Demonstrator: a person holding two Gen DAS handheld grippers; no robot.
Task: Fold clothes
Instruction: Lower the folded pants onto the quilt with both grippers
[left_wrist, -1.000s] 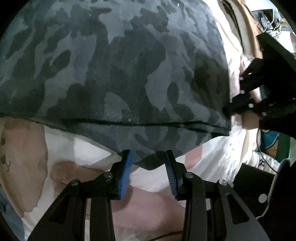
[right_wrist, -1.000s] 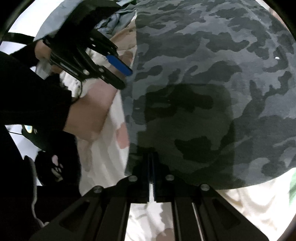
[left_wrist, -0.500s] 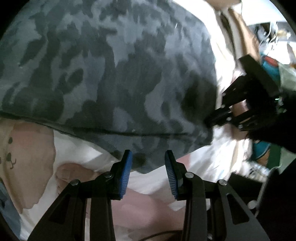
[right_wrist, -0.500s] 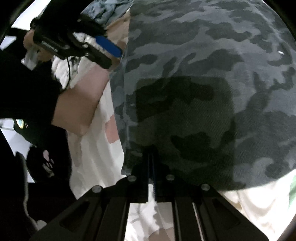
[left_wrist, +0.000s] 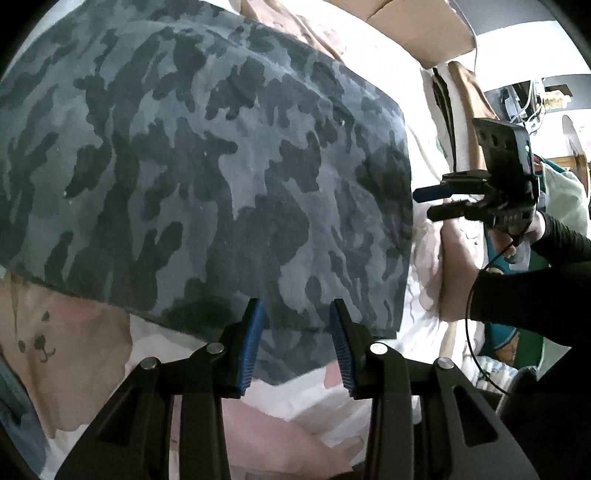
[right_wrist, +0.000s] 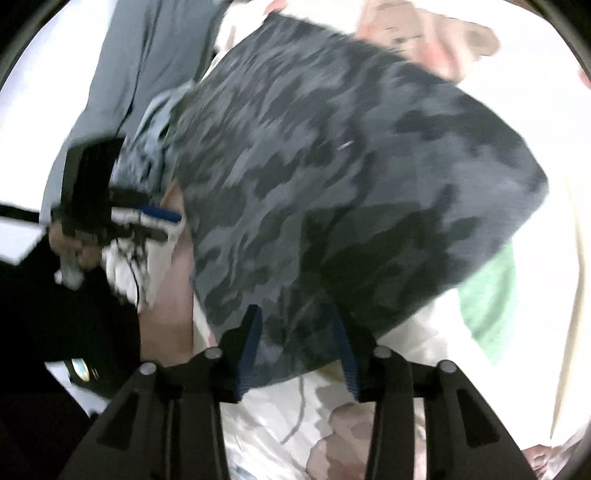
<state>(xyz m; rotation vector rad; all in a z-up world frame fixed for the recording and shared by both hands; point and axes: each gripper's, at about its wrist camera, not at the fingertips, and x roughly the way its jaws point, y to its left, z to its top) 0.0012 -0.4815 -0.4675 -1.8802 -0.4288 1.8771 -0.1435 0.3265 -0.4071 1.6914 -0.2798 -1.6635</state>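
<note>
Item: camouflage garment (left_wrist: 207, 177), grey with darker blotches, folded into a flat block and lying on a white bedsheet (left_wrist: 332, 417) printed with pink and tan animal figures; a small bear face (left_wrist: 37, 345) shows on the print at lower left of the left wrist view. Left gripper (left_wrist: 295, 347): jaws spread wide, blue pads either side of the garment's near edge, holding nothing. Right gripper (right_wrist: 297, 354): jaws likewise wide apart above the garment's near corner, gripping nothing; this view is motion-blurred, so contact with the cloth cannot be judged. Green cloth (right_wrist: 487, 302) lies just beside the garment's right edge. Grey fabric (right_wrist: 147, 55) at upper left. Cardboard box (left_wrist: 417, 26) beyond the bed
</note>
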